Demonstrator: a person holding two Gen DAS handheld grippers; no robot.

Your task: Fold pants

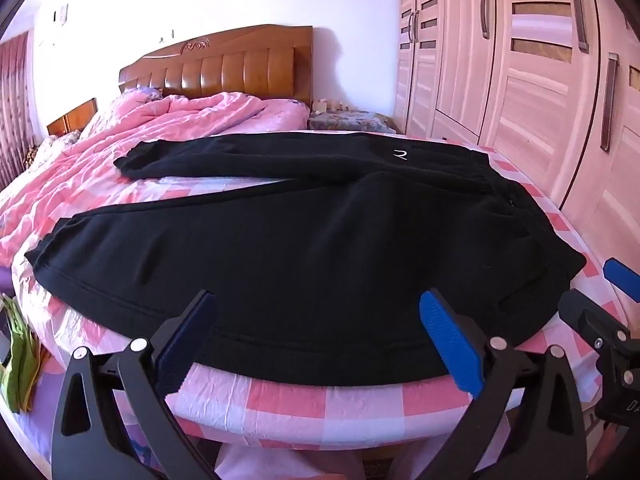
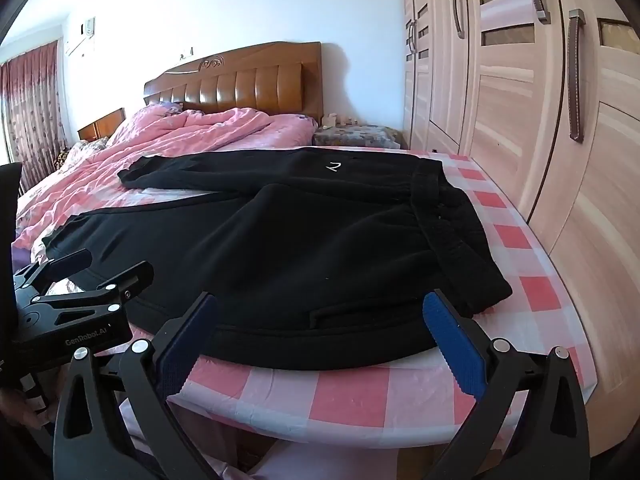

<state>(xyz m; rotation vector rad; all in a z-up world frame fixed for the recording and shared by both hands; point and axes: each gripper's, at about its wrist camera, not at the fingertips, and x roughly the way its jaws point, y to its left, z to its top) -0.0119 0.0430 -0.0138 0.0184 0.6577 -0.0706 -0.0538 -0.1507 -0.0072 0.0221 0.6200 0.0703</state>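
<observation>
Our pants (image 1: pixel 304 248) lie spread flat on the bed (image 1: pixel 320 400), waistband toward the wardrobe (image 1: pixel 540 100), legs splayed toward the quilt (image 1: pixel 132 144). Both left tongs (image 1: pixel 320 344) and right tongs (image 2: pixel 324 344) gape wide and hold nothing, poised over the near hem. We judge no fold has begun. The risk: the thick fleece may bunch, so we pinch only the top layer, or snag the checked sheet (image 2: pixel 360 396) beneath and drag it along.
</observation>
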